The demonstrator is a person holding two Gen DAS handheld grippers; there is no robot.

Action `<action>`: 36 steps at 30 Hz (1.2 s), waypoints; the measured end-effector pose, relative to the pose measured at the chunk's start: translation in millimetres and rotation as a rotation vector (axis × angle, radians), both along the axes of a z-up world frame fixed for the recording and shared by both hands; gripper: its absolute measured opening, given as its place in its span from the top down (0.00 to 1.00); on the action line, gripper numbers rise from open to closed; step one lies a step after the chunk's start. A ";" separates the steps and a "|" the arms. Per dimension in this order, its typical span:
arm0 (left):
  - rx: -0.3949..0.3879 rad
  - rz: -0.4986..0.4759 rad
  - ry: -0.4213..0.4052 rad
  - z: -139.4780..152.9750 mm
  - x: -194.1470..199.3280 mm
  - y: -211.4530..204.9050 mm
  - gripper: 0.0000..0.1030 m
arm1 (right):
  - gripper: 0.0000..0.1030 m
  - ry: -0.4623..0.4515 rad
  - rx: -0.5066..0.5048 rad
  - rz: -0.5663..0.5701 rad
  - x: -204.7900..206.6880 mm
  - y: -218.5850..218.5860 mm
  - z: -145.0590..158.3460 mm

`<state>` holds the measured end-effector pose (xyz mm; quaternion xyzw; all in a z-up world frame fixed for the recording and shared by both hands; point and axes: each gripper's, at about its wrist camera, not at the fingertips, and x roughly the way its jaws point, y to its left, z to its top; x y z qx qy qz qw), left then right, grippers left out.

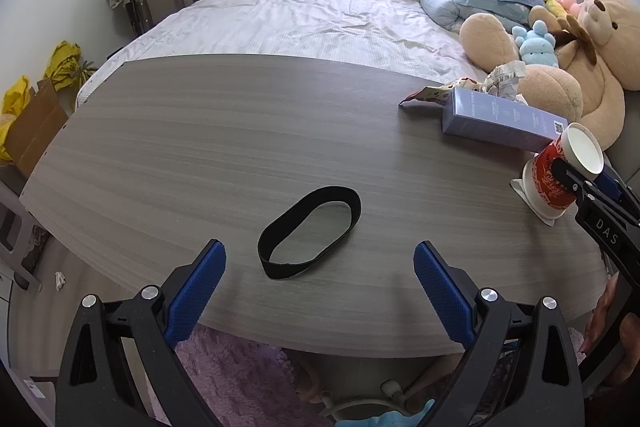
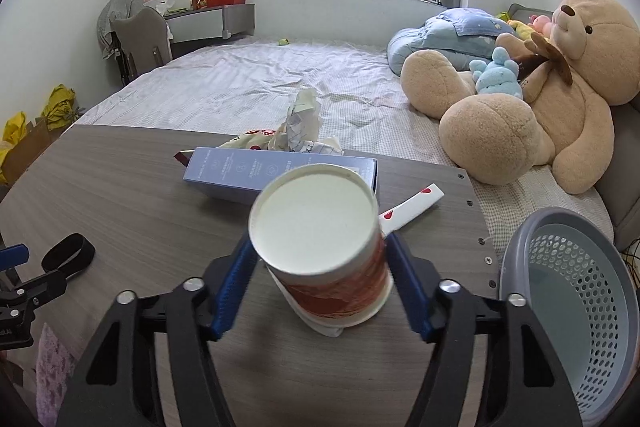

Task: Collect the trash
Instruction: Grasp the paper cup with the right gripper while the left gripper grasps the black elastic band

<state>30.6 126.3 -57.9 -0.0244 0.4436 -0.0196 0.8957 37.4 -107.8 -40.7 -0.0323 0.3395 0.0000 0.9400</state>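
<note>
My right gripper (image 2: 320, 259) is shut on a red and white paper cup (image 2: 324, 247), held upside down just above the grey wood table (image 2: 140, 195); the cup also shows in the left wrist view (image 1: 560, 171). Behind it lie a pale blue carton (image 2: 256, 171), crumpled paper (image 2: 300, 123), a snack wrapper (image 2: 252, 139) and a white strip with red hearts (image 2: 412, 207). My left gripper (image 1: 320, 267) is open and empty, just short of a black elastic band (image 1: 308, 231).
A grey perforated waste basket (image 2: 568, 299) stands off the table's right edge. A bed (image 2: 240, 83) with a big teddy bear (image 2: 540, 99) lies beyond the table. A chair (image 2: 140, 35) and yellow bags (image 1: 24, 99) are at the left.
</note>
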 end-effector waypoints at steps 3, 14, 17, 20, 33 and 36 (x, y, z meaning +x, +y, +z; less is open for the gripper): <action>-0.001 0.002 0.002 -1.1 -1.1 1.4 0.10 | 0.42 -0.009 0.020 -0.005 -3.2 -3.8 3.3; 0.011 0.005 0.010 -5.4 -2.5 0.1 0.09 | 0.42 -0.063 0.093 -0.008 -33.6 -13.8 29.5; 0.018 0.005 0.015 -6.8 -2.1 -1.2 0.09 | 0.42 -0.070 0.114 -0.009 -42.5 -16.5 34.7; 0.023 0.006 0.019 -8.3 -2.7 -1.2 0.09 | 0.42 -0.079 0.125 -0.013 -48.8 -20.0 38.9; 0.011 0.036 0.046 -17.4 0.7 16.8 0.09 | 0.42 -0.072 0.158 -0.013 -65.6 -23.6 41.0; 0.013 0.048 0.055 -21.7 3.8 21.4 0.09 | 0.42 -0.071 0.162 -0.006 -65.8 -22.3 40.7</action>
